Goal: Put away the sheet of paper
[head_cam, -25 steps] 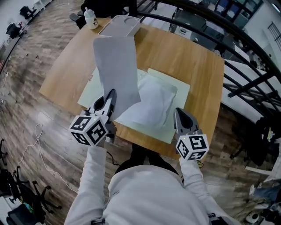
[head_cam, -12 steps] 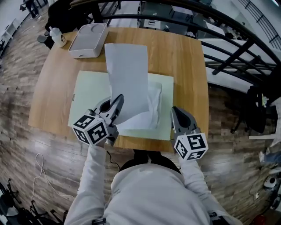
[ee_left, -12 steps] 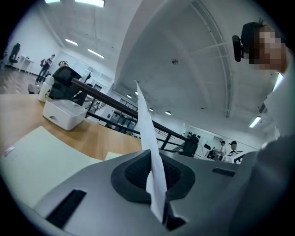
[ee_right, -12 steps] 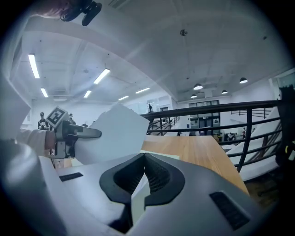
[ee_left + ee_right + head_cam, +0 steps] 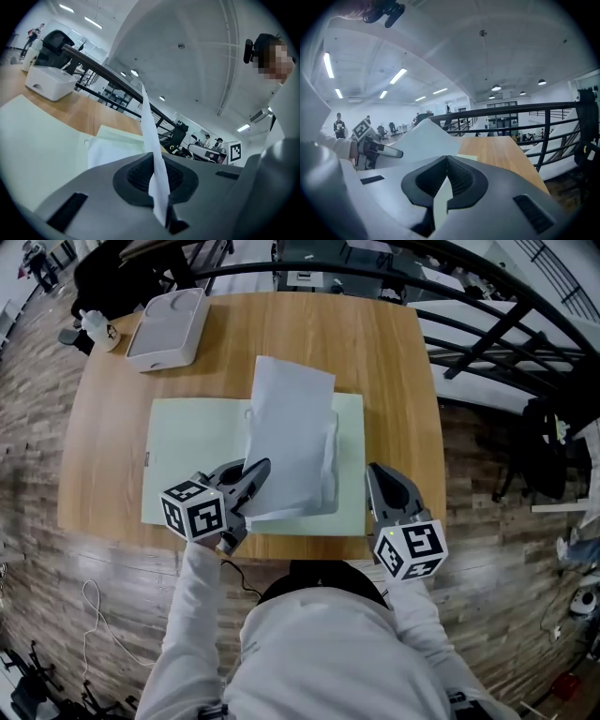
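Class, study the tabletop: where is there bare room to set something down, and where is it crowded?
Free: bare wood of the table between the white tray and the right edge, and the green mat's left half. Crowded: the far left corner with tray and bottle, and the mat's right half, where the left gripper holds the sheet of paper.

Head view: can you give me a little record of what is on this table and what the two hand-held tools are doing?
table: wooden
on it: pale green mat; white tray at the far left corner
sheet of paper: pinched at its near edge, over the mat
left gripper: shut on the sheet of paper
right gripper: shut, holding nothing
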Tool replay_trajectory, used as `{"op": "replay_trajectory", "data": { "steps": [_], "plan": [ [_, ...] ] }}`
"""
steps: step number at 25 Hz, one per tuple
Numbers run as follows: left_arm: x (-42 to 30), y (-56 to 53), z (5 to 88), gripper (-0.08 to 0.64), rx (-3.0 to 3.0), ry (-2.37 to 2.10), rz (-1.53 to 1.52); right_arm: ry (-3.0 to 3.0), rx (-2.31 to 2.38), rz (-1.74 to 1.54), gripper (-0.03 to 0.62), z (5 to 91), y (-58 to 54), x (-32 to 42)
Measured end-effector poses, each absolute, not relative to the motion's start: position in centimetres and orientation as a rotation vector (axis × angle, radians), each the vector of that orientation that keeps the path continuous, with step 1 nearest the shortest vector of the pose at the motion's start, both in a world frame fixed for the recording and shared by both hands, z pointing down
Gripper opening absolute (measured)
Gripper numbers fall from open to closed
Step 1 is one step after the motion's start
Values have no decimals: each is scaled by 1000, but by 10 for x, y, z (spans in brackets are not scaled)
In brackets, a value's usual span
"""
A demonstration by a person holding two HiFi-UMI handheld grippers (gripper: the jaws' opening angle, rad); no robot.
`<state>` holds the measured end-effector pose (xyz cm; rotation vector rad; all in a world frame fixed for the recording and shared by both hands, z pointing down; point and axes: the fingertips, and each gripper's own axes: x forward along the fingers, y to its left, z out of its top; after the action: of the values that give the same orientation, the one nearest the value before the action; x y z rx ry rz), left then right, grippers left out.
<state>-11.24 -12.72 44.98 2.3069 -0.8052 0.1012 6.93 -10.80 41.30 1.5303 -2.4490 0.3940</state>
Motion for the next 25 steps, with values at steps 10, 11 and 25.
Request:
{"op": "replay_trajectory", "data": {
  "steps": [10, 11, 25],
  "plan": [
    [-131, -113, 488, 17, 2177, -782, 218, -2448, 1504, 414, 26, 420, -111, 63],
    [-133, -112, 492, 17, 2163, -789, 236, -2450, 1499, 415, 26, 421, -111, 62],
    [-154, -110, 533, 17, 1970, -870, 419, -2457, 1475, 430, 26, 425, -116, 59]
  ]
}}
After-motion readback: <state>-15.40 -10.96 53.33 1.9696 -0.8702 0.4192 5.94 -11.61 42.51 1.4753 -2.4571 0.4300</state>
